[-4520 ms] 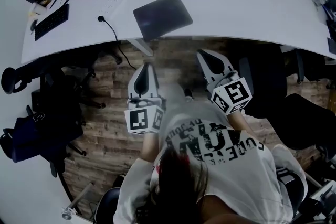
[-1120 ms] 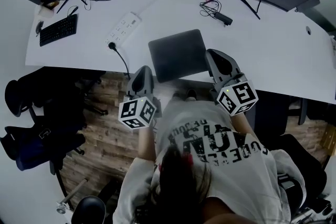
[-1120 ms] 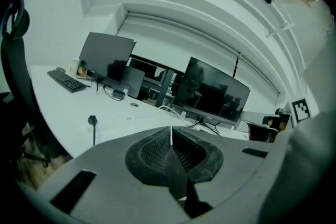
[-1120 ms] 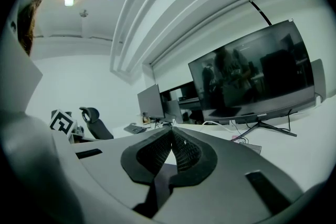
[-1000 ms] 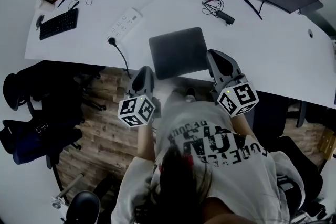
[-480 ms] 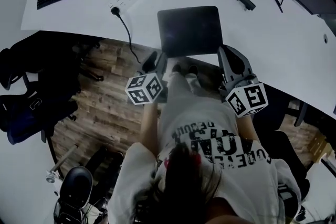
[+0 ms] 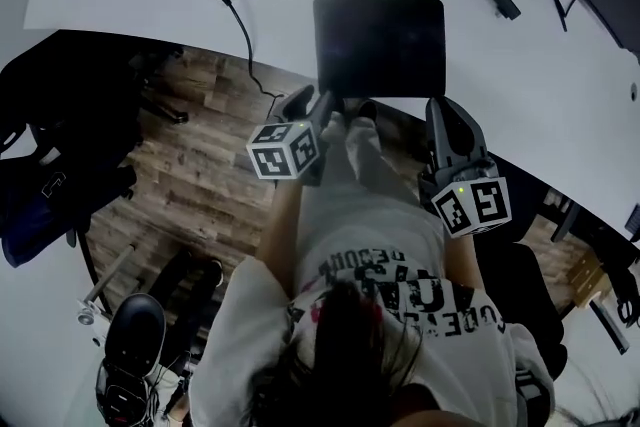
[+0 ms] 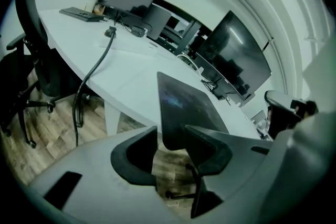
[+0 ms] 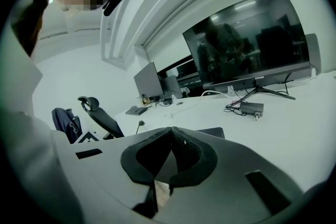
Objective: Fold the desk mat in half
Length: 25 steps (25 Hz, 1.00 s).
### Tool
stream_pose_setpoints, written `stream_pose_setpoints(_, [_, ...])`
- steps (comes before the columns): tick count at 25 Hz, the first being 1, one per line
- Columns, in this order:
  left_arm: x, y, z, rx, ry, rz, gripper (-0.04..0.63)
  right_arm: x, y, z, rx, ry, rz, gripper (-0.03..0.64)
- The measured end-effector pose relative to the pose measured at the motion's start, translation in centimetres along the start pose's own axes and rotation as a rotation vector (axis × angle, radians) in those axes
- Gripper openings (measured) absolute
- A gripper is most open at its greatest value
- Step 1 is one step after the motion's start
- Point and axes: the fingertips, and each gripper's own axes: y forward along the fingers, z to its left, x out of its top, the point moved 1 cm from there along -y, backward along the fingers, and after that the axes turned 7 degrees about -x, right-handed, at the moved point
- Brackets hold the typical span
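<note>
Near mat [image 7: 379,45], right gripper [image 9: 170,134] jaws together

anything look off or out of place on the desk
Only the desk mat: it lies flat, but its near corner seems to hang past the front edge of the desk, over the floor, clearest in the left gripper view. Nothing looks spilled or damaged.

The left gripper [image 7: 312,105] slants down toward the near left corner of the desk mat [image 7: 380,45]. Its jaws have just been opening and stand wide, with that corner showing in the gap and the pads [image 8: 207,147] not pressing it. The right gripper [image 7: 443,107] lies just off the mat's near right corner, tilted less steeply, jaws closed together on nothing. Both forearms [image 7: 281,230] reach forward
</note>
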Motion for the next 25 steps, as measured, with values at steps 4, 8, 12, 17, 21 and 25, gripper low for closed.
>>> stream_pose_setpoints(4, [-1.3,1.1,0.7,-0.018,-0.025,0.041,0.152,-1.6,1.1,0.0,-0.008,0.011,0.036,0.0])
stream_pose_setpoints(8, [-1.5,1.6,0.5,-0.055,-0.077,0.036,0.152,-2.6,1.6,-0.2,-0.023,0.022,0.059,0.0])
stream_pose_setpoints(12, [-1.4,1.6,0.2,-0.103,-0.123,0.025,0.15,-3.9,2.0,-0.2,-0.042,0.023,0.098,0.0])
stream_pose_setpoints(17, [-0.3,1.9,-0.9,-0.171,-0.136,-0.004,0.141,-5.1,2.4,0.0,-0.052,0.013,0.133,0.0])
stream_pose_setpoints(21, [-0.5,1.9,-0.5,-0.151,-0.095,-0.006,0.092,-5.7,2.5,0.3,-0.053,-0.003,0.154,0.0])
stream_pose_setpoints(25, [-0.5,1.8,-0.4,-0.138,-0.095,-0.027,0.062,-6.1,2.8,0.7,-0.048,-0.003,0.165,0.0])
